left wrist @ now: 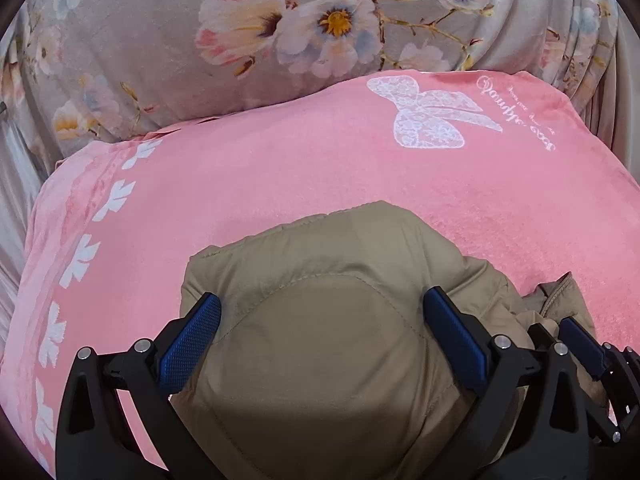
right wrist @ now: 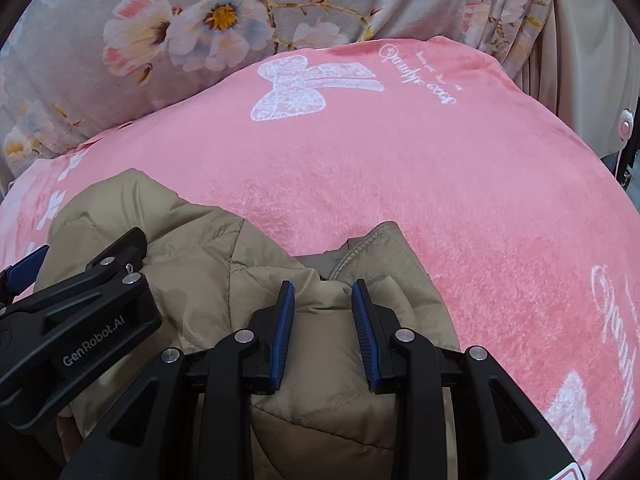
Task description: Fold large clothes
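Note:
A beige quilted jacket (left wrist: 320,360) lies bunched on the pink blanket (left wrist: 320,168). My left gripper (left wrist: 323,298) spans a thick puffed fold of it, jaws wide, both blue pads (left wrist: 192,344) pressed against the fold's sides. In the right wrist view my right gripper (right wrist: 323,285) is shut on a narrower ridge of the jacket (right wrist: 320,392) near its ribbed edge (right wrist: 384,240). The two grippers sit side by side. A finger of the right one (left wrist: 580,344) shows at the left view's right edge. The left one's fingers (right wrist: 80,304) lie over the jacket's left part.
The pink blanket (right wrist: 440,168) carries a white lace bow (right wrist: 304,88) and script, and covers the bed. A grey floral duvet (left wrist: 240,32) is heaped behind it. Pale curtains (right wrist: 580,40) hang at the right, with a small pink-and-white device (right wrist: 625,126) near the bed's edge.

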`<state>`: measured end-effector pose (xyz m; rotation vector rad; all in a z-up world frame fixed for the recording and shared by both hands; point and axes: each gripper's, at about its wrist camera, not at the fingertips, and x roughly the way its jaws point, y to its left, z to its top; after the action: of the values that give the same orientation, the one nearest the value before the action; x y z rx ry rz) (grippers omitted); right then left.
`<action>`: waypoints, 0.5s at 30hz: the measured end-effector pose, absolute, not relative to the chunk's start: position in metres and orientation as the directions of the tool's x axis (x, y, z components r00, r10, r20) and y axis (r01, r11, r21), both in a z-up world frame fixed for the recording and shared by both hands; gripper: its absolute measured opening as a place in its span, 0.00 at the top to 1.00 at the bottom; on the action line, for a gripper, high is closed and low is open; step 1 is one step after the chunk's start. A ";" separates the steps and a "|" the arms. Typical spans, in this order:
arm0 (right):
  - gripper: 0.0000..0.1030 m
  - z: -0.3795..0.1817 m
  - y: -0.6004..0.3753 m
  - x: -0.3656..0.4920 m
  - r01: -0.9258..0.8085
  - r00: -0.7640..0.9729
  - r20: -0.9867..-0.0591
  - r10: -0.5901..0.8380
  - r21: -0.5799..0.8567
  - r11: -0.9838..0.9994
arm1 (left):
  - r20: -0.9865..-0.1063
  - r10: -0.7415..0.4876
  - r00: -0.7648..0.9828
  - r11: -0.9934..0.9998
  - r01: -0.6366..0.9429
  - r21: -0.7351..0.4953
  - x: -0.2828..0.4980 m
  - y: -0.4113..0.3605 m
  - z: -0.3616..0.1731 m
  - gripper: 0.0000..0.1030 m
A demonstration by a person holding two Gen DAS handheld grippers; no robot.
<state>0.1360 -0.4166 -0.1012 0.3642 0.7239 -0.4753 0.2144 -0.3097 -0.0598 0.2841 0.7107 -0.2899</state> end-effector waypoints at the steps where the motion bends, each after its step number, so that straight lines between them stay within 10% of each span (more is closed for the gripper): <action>1: 0.70 -0.102 -0.417 0.136 0.531 0.653 -0.702 -0.285 0.155 0.833 | -0.669 -0.160 0.726 0.922 0.352 0.161 0.214 -0.310 -0.061 0.04; 15: 0.70 -0.111 -0.416 0.139 0.538 0.653 -0.696 -0.299 0.148 0.830 | -0.637 -0.134 0.759 0.922 0.331 0.201 0.210 -0.316 -0.067 0.04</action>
<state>0.1390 -0.4156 -0.1107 0.3598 0.7143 -0.4865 0.2098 -0.3156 -0.0670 0.3123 0.6631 -0.2577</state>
